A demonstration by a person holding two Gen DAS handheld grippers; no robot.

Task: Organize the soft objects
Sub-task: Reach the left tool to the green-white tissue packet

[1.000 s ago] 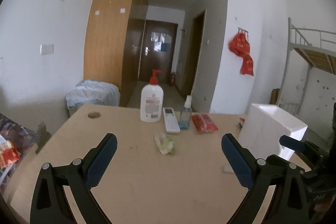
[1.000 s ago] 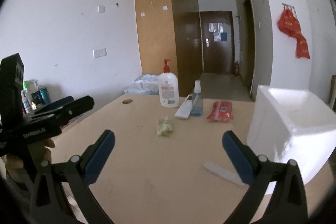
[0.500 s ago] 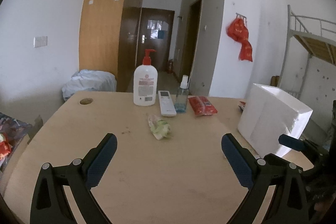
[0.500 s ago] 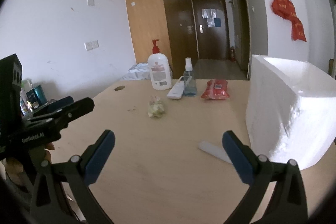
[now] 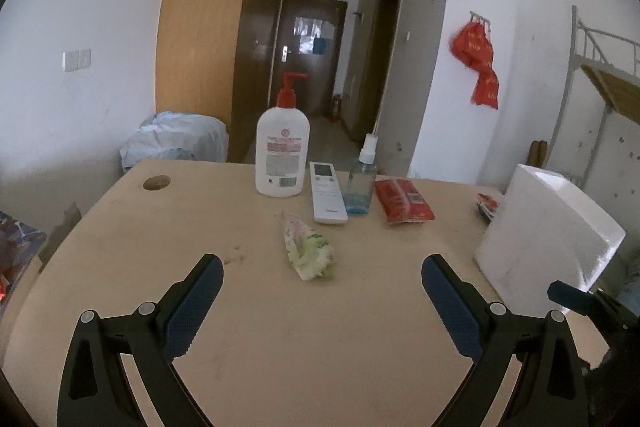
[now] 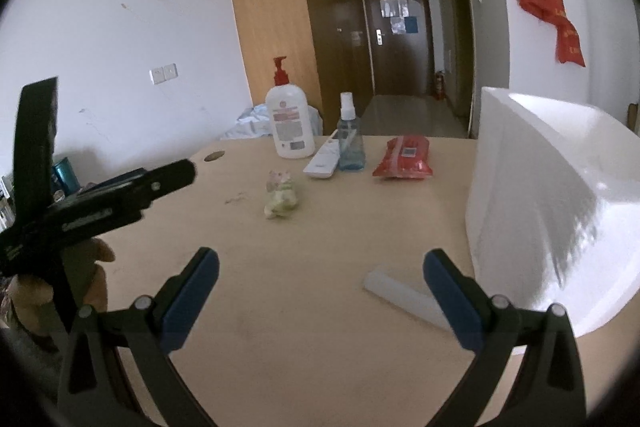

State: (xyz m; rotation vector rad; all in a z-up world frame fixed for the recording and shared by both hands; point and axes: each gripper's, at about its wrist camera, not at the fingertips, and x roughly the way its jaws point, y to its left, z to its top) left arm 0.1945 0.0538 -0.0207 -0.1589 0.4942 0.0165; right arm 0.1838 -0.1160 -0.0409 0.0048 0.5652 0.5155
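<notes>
left gripper (image 5: 322,277): jaws wide apart, holding nothing | right gripper (image 6: 321,271): jaws wide apart, holding nothing | crumpled green soft packet (image 5: 307,253): frame centre, on tabletop (image 5: 320,347), near white foam box (image 6: 552,211)

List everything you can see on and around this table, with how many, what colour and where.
soft toy: 1, pale green and pink, table middle
pump bottle: 1, white with red pump, far edge
remote: 1, white, right of the pump bottle
spray bottle: 1, clear blue, beside the remote
red packet: 1, red, right of the spray bottle
foam box: 1, white, table's right side
white strip: 1, before the foam box
table: 1, light wood
left gripper: open, black with blue pads
right gripper: open, same colours
</notes>
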